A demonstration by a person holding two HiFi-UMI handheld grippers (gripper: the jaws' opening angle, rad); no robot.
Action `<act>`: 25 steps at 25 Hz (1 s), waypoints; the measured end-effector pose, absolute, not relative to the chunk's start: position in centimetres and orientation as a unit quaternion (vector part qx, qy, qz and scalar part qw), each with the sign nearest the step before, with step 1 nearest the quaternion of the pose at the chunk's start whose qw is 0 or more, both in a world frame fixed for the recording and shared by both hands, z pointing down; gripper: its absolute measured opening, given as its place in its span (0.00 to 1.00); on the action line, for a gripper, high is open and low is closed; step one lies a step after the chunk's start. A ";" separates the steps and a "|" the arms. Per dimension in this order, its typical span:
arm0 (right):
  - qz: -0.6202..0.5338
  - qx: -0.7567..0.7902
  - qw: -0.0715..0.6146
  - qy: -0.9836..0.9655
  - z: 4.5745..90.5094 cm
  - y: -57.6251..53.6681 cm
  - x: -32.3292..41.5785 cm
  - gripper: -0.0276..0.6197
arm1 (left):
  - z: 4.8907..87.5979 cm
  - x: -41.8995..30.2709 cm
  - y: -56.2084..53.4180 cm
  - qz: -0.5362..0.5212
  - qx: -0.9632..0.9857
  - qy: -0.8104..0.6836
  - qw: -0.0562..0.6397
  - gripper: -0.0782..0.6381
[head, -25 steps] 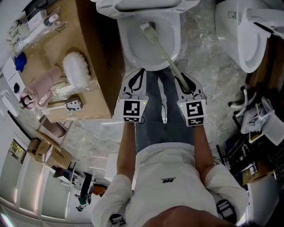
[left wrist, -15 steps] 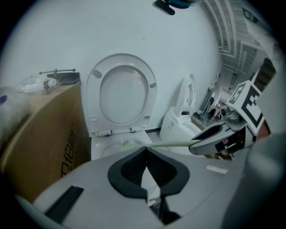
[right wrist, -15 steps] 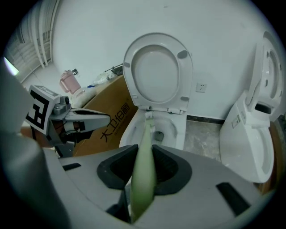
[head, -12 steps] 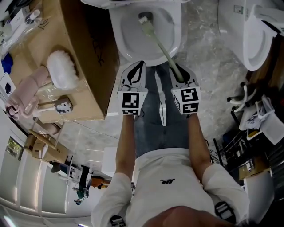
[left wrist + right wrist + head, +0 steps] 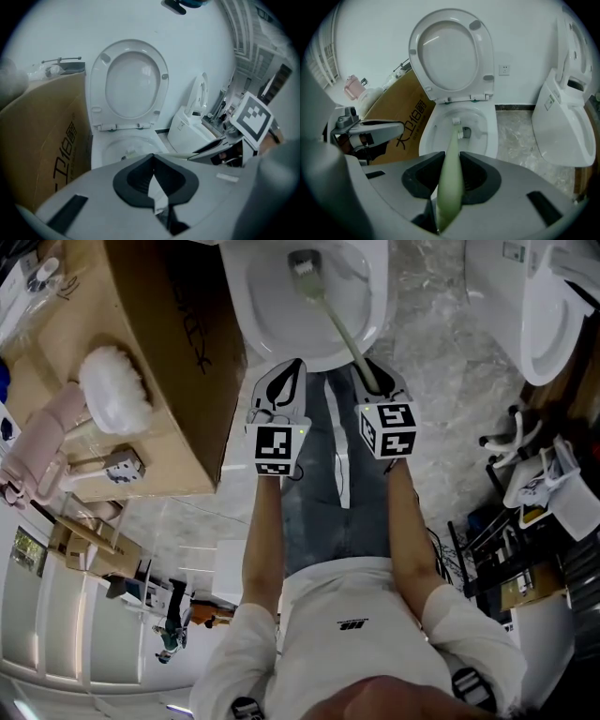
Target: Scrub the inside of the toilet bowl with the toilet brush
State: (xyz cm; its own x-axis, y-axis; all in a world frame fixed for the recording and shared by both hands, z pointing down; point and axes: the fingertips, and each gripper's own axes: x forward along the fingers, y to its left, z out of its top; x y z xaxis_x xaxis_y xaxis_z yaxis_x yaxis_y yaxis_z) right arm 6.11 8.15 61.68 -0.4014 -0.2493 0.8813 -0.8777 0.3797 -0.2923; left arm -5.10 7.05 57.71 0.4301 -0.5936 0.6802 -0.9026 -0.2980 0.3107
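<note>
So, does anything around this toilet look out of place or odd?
Nothing looks spilled or broken. The odd part is the crowding: a big cardboard box stands close beside the toilet, with a fluffy white brush lying on top, and a second toilet stands close on the other side.

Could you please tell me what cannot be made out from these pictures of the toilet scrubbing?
Head view: the top edge cuts off the back of the white toilet bowl.
Right gripper view: the right tool clamps the pale green toilet brush, but whether its bristles touch the porcelain is too small to tell.
Left gripper view: the shut left tool's own body hides the bowl's front and most of the brush.
</note>
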 end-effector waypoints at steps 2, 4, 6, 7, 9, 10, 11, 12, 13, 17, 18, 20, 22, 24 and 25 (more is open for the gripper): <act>0.411 0.384 0.390 -0.729 62.6 8.2 5.8 0.18 | 58.1 -5.3 7.2 0.225 0.772 -0.483 0.345 0.12; 0.416 0.384 0.389 -0.727 63.5 8.3 5.2 0.18 | 58.4 -5.5 7.3 0.225 0.771 -0.483 0.348 0.12; 0.421 0.384 0.388 -0.724 64.3 8.3 4.7 0.18 | 58.7 -5.8 7.4 0.225 0.771 -0.483 0.350 0.12; 0.424 0.386 0.387 -0.722 64.8 8.3 4.5 0.18 | 58.9 -5.9 7.5 0.225 0.770 -0.483 0.350 0.12; 0.428 0.389 0.388 -0.718 65.7 8.3 4.1 0.18 | 59.3 -6.4 7.5 0.226 0.769 -0.484 0.352 0.12; 0.429 0.390 0.390 -0.716 66.1 8.2 3.9 0.18 | 59.4 -6.6 7.6 0.226 0.769 -0.484 0.352 0.12; 0.430 0.391 0.390 -0.714 66.6 8.1 3.8 0.18 | 59.5 -6.8 7.6 0.227 0.769 -0.484 0.352 0.12; 0.431 0.392 0.390 -0.713 66.9 7.9 3.7 0.18 | 59.7 -6.9 7.7 0.227 0.769 -0.483 0.352 0.12; 0.432 0.393 0.389 -0.712 67.2 7.8 3.6 0.18 | 59.8 -7.0 7.8 0.228 0.769 -0.483 0.352 0.12; 0.437 0.392 0.387 -0.711 68.2 7.3 2.9 0.18 | 60.2 -7.4 8.3 0.231 0.767 -0.482 0.356 0.12; 0.437 0.391 0.387 -0.711 68.4 7.2 2.6 0.18 | 60.2 -7.4 8.4 0.231 0.767 -0.481 0.357 0.12; 0.434 0.389 0.386 -0.715 68.8 6.8 2.1 0.18 | 60.2 -7.4 8.6 0.232 0.768 -0.479 0.357 0.12; 0.431 0.387 0.386 -0.718 69.2 6.4 1.6 0.18 | 60.2 -7.4 8.7 0.232 0.768 -0.478 0.357 0.12; 0.429 0.386 0.386 -0.720 69.5 6.0 1.2 0.18 | 60.3 -7.5 8.9 0.232 0.768 -0.478 0.357 0.12; 0.429 0.387 0.385 -0.720 69.6 5.8 1.0 0.18 | 60.3 -7.5 9.0 0.232 0.768 -0.478 0.358 0.12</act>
